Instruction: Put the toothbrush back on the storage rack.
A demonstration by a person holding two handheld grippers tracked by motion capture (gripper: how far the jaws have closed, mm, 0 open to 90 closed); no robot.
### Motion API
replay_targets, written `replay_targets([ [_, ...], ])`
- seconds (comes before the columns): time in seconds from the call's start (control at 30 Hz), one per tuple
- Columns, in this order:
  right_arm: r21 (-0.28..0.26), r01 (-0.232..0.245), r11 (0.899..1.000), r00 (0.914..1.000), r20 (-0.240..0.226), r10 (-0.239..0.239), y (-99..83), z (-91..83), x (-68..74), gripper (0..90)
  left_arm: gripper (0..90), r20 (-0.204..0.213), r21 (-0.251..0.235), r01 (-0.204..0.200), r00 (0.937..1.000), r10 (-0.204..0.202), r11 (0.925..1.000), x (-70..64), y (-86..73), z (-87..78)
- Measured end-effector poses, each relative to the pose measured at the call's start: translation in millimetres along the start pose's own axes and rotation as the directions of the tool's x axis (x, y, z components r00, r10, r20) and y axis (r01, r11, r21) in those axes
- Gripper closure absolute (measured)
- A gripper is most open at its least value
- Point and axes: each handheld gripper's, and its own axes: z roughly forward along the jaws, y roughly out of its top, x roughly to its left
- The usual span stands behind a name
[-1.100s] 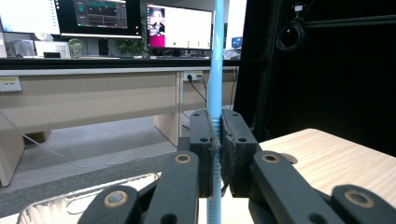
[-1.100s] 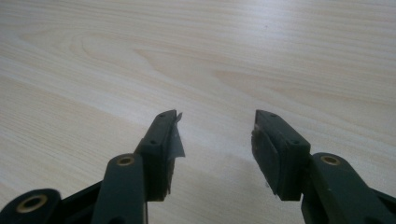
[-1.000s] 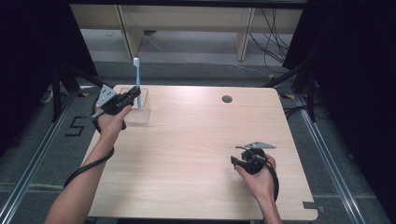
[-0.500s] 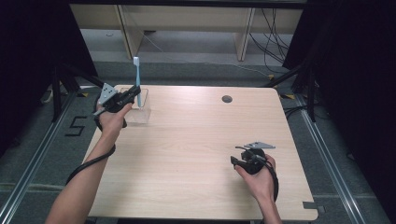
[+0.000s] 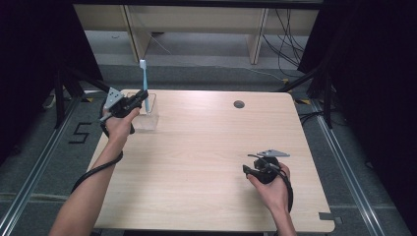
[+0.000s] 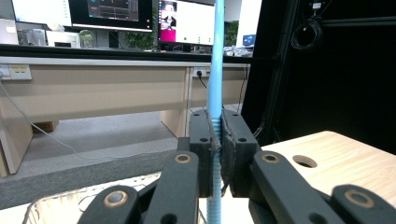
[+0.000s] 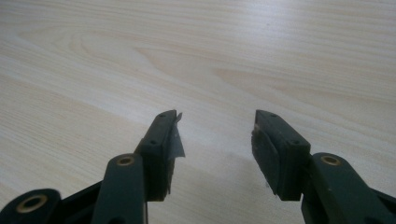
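The left gripper (image 5: 142, 96) holds a light blue toothbrush (image 5: 143, 83) at the far left corner of the wooden surface (image 5: 206, 147), its fingers (image 6: 201, 140) clamped on the ribbed part of the handle, as the left gripper view shows. The toothbrush stands upright, long axis vertical, bristle head up and above the gripper, with the lower end of the handle dropping below the fingers towards a clear plastic container (image 5: 143, 118) that sits on the surface directly under and just beyond the hand. In the left gripper view the container's rim (image 6: 70, 198) shows low and to the left of the handle, so the handle's tip seems to hang over or just inside its opening; whether it touches the bottom I cannot tell. The next move probably turns on that vertical line: keeping the handle plumb over the opening. The right gripper (image 5: 259, 167) rests well apart at the near right of the surface, its fingers (image 7: 161, 140) spread open over bare wood and holding nothing. The left hand is clearly the nearer one to both toothbrush and container.
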Motion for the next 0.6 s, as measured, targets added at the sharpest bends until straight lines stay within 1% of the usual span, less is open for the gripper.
replay_targets([
  [0.03,0.009,0.004,1.0,0.9999,0.011,-0.004,0.3,-0.9,0.0,51.1,83.3,0.001,0.0,0.0,1.0,0.0,1.0,0.1,-0.4,0.5],
  [0.07,0.001,0.001,1.0,1.0,0.001,-0.001,0.0,0.0,-0.2,51.0,83.4,0.001,0.0,0.002,1.0,-0.002,1.0,0.1,-1.2,1.5],
  [0.13,0.007,0.004,1.0,1.0,0.008,-0.004,0.3,-0.6,-0.1,51.0,83.4,0.002,0.0,0.002,1.0,-0.002,1.0,0.0,-1.9,2.2],
  [0.2,0.0,-0.004,1.0,1.0,0.002,0.004,-0.1,0.0,0.1,51.1,83.3,0.002,0.002,0.002,1.0,-0.002,1.0,-0.4,-3.0,3.1],
  [0.23,0.0,0.005,1.0,1.0,0.001,-0.005,0.1,0.2,-0.5,51.1,83.4,0.004,0.003,0.004,1.0,-0.004,1.0,-0.7,-3.5,3.6],
  [0.33,0.003,0.01,1.0,0.9999,0.006,-0.01,0.2,0.1,-0.8,51.1,83.3,0.006,0.001,0.005,1.0,-0.005,1.0,-1.0,-4.0,4.7],
  [0.37,0.009,0.003,1.0,1.0,0.008,-0.003,0.1,-0.5,-0.1,51.1,83.4,0.006,0.001,0.004,1.0,-0.004,1.0,-1.1,-4.0,4.8],
  [0.53,0.011,-0.002,1.0,0.9999,0.01,0.002,0.0,-0.5,0.1,51.1,83.3,0.007,0.002,0.003,1.0,-0.003,1.0,-1.7,-4.9,6.0],
  [0.57,0.015,-0.001,1.0,0.9999,0.011,0.0,0.1,-0.6,-0.1,51.0,83.3,0.003,0.002,0.005,1.0,-0.005,1.0,-1.2,-5.3,6.3],
  [0.6,0.002,0.019,1.0,0.9997,0.013,-0.019,0.2,0.4,-1.5,51.0,83.3,0.002,0.001,0.006,1.0,-0.006,1.0,-1.0,-5.5,6.4],
])
